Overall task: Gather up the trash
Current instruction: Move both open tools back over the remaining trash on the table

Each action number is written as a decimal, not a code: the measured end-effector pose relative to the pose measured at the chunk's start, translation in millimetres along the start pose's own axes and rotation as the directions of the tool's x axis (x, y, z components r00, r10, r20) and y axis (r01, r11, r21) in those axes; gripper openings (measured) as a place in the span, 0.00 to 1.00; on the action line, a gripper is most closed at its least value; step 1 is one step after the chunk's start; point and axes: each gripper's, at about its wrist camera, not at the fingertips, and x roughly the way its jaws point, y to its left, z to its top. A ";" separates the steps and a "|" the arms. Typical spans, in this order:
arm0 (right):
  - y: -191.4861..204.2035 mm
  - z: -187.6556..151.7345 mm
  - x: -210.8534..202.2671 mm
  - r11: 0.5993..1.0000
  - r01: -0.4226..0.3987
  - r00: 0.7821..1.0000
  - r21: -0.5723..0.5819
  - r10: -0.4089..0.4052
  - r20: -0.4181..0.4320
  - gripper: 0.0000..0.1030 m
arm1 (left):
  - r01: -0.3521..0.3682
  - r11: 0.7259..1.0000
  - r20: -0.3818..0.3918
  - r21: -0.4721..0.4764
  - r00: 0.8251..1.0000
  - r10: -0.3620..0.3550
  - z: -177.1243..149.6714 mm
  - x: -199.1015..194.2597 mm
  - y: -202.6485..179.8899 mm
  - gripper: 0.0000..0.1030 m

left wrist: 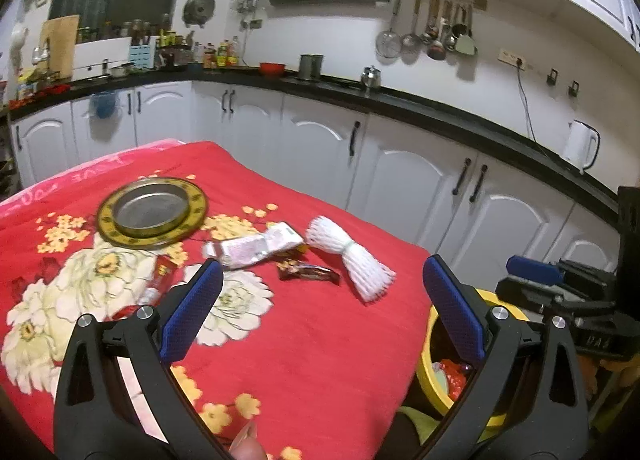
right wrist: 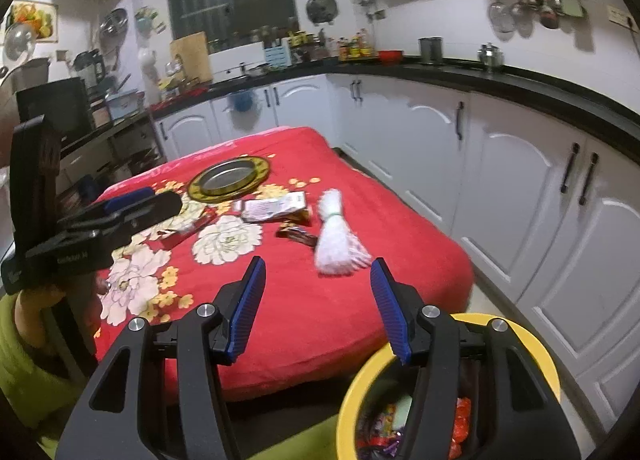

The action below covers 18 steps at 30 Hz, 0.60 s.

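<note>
Trash lies on a red flowered cloth [left wrist: 312, 340] [right wrist: 328, 308]: a white foam net sleeve [left wrist: 348, 256] [right wrist: 334, 240], a dark brown wrapper [left wrist: 308, 272] [right wrist: 298, 236], a white-pink packet [left wrist: 256, 246] [right wrist: 274, 205] and a red wrapper [left wrist: 158, 280] [right wrist: 180, 234]. My left gripper [left wrist: 320, 300] is open and empty, above the cloth, short of the trash. My right gripper [right wrist: 318, 292] is open and empty, just short of the foam sleeve. A yellow bin [left wrist: 430, 372] [right wrist: 532, 344] holding wrappers stands below the table's near right corner.
A metal plate with a gold rim [left wrist: 154, 211] [right wrist: 230, 177] sits at the far side of the cloth. White cabinets [left wrist: 400, 175] [right wrist: 520, 199] under a black counter run behind and to the right. The left gripper shows in the right wrist view [right wrist: 120, 215].
</note>
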 end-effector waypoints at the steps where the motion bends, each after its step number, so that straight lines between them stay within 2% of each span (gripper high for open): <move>1: 3.0 0.9 2.7 1.000 -0.005 1.000 -0.007 0.005 -0.004 0.51 | -0.008 1.000 0.004 -0.006 1.000 0.008 1.2 -1.2 3.5 0.89; 12: 41.1 18.7 52.0 0.991 -0.074 0.996 -0.112 0.068 -0.056 0.51 | -0.108 0.992 0.021 -0.061 0.994 0.110 5.6 -3.1 50.3 0.89; 18: 50.8 27.0 88.0 0.982 -0.078 0.992 -0.174 0.060 -0.107 0.51 | -0.167 0.984 -0.005 -0.066 0.986 0.167 1.1 6.6 76.6 0.89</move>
